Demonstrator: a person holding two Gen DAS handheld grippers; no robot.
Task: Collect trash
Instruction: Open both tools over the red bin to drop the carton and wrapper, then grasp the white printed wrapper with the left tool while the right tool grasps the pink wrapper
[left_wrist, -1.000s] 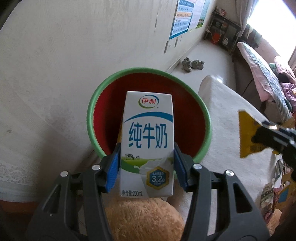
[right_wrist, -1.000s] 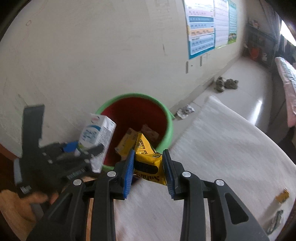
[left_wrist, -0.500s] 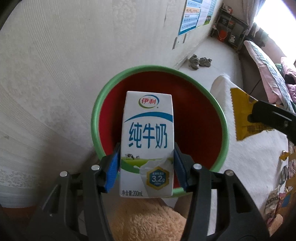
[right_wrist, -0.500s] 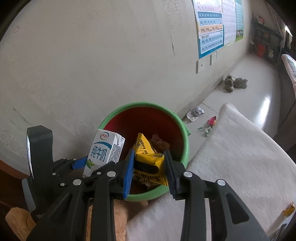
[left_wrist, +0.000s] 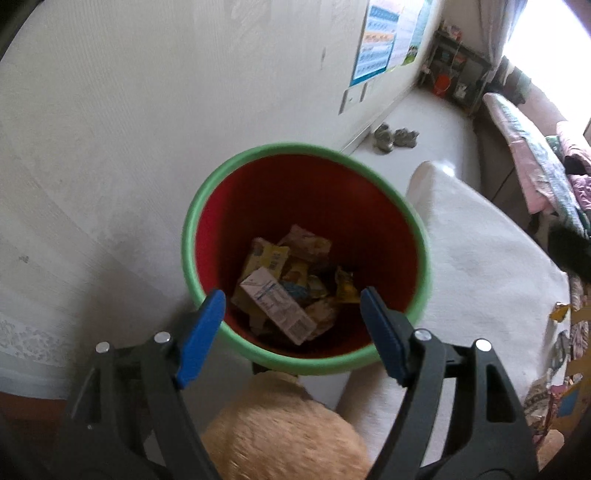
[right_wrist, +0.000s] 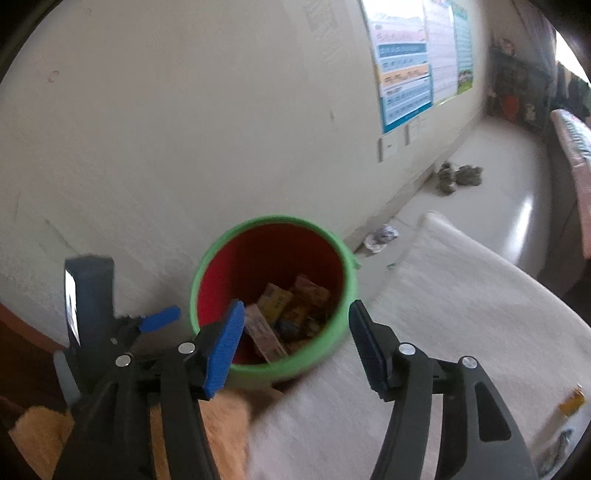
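Two hand-held grippers hang released over a green-rimmed red bin (left_wrist: 192, 236) standing by the wall, each with its blue pads spread wide and nothing between them. The left hand-held gripper (left_wrist: 293, 317) is right above the near rim; the right hand-held gripper (right_wrist: 295, 332) is just to its right, a little higher and farther back. The milk carton (left_wrist: 275, 304) lies on its side at the bottom of the bin, on top of a heap of yellow snack wrappers (left_wrist: 264, 258) and other packets, so that part of the trash is already collected.

More remains. A crumpled scrap of paper (right_wrist: 380, 234) lies on the floor beyond the bin, close to the wall, and small yellow wrapper pieces (right_wrist: 570, 404) sit at the right edge of the white blanket (right_wrist: 461, 314); whether that blanket covers a bed or a sofa cannot be told.

Risks from here look modest but real. The bin seems light and stands tight against the blanket's edge, so a gripper pulled away low could catch the rim and tip it, spilling the heap. Both grippers are close together, and a careless swing could knock one against the other. The scrap on the floor is thin and flat, likely to slip from wide pads unless pinched squarely. A fuzzy tan cushion or toy (left_wrist: 284, 432) sits just below the left gripper.
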